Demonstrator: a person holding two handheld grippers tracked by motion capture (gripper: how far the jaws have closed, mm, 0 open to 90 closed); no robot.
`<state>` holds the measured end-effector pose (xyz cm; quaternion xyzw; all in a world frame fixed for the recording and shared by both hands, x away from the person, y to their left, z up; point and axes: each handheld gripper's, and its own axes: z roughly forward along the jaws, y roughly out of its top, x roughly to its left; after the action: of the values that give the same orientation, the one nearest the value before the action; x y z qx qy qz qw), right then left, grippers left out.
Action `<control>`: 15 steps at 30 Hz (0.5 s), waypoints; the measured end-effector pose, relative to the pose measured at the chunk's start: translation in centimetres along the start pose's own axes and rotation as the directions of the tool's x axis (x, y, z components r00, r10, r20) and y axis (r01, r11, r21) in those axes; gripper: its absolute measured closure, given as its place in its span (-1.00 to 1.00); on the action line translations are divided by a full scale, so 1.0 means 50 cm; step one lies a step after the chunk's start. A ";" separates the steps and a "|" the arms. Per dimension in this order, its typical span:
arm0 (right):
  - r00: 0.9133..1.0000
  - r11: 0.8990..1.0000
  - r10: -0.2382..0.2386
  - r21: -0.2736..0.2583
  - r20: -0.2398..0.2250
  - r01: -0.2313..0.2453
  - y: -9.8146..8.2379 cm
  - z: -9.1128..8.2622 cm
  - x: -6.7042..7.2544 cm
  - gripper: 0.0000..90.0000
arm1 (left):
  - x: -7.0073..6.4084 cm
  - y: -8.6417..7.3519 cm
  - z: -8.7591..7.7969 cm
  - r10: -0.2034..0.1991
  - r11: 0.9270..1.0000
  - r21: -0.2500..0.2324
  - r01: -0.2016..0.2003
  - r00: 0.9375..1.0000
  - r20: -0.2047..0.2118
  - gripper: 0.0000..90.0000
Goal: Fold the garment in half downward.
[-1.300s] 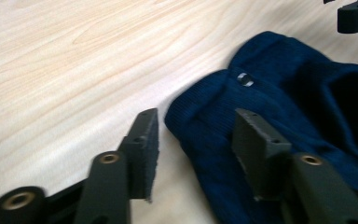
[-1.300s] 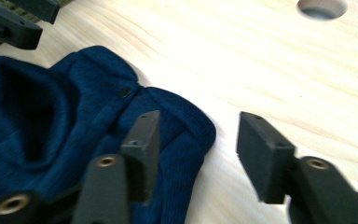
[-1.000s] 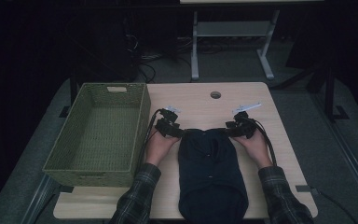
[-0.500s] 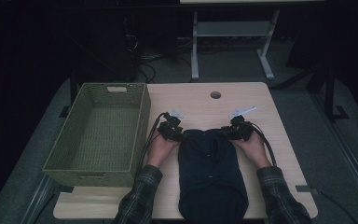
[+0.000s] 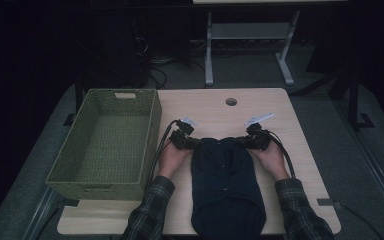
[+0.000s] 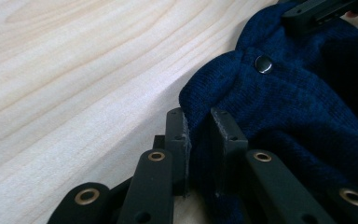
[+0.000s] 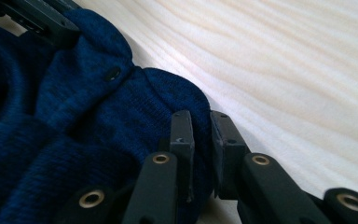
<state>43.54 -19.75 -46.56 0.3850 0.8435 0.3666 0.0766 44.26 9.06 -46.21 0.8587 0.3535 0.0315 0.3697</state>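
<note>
Just right of the green basket (image 5: 107, 142), the navy knit garment (image 5: 226, 187) lies lengthwise toward the person, its far corners pinched by the left gripper (image 6: 198, 135) and right gripper (image 7: 201, 135), both drawn slightly nearer the person than a second ago.

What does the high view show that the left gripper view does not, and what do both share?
High view alone: the green basket, the person's hands and plaid sleeves, and the garment's full length. Left gripper view alone: a metal snap on the blue knit, and the left gripper pinching its edge. Both share the garment and the wooden table.
</note>
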 end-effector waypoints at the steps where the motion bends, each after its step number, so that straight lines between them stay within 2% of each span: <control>1: 1.000 1.000 -0.005 -0.009 0.004 0.005 0.002 -0.005 0.001 0.79 | -0.002 0.002 -0.005 -0.009 1.000 -0.016 0.009 1.000 -0.005 0.75; 3: 1.000 0.999 -0.003 -0.037 0.003 0.003 0.007 -0.017 0.003 0.79 | -0.006 0.007 -0.014 -0.010 0.999 -0.043 0.010 1.000 -0.014 0.75; 7: 1.000 0.997 -0.010 -0.082 0.025 0.012 0.020 -0.042 0.009 0.79 | -0.014 0.026 -0.039 0.014 0.995 -0.094 -0.019 0.999 -0.048 0.75; 9: 0.999 0.993 -0.020 -0.119 0.034 0.024 0.026 -0.055 0.010 0.79 | -0.017 0.037 -0.050 0.025 0.994 -0.101 -0.031 0.998 -0.059 0.75; 15: 0.996 0.988 -0.047 -0.141 0.078 0.058 0.068 -0.092 0.013 0.79 | -0.023 0.077 -0.085 0.052 0.986 -0.152 -0.066 0.994 -0.096 0.75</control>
<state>43.21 -20.36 -40.84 0.3697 0.8213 0.4095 0.1451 44.31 9.12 -40.35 0.8350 0.3409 0.1091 0.4179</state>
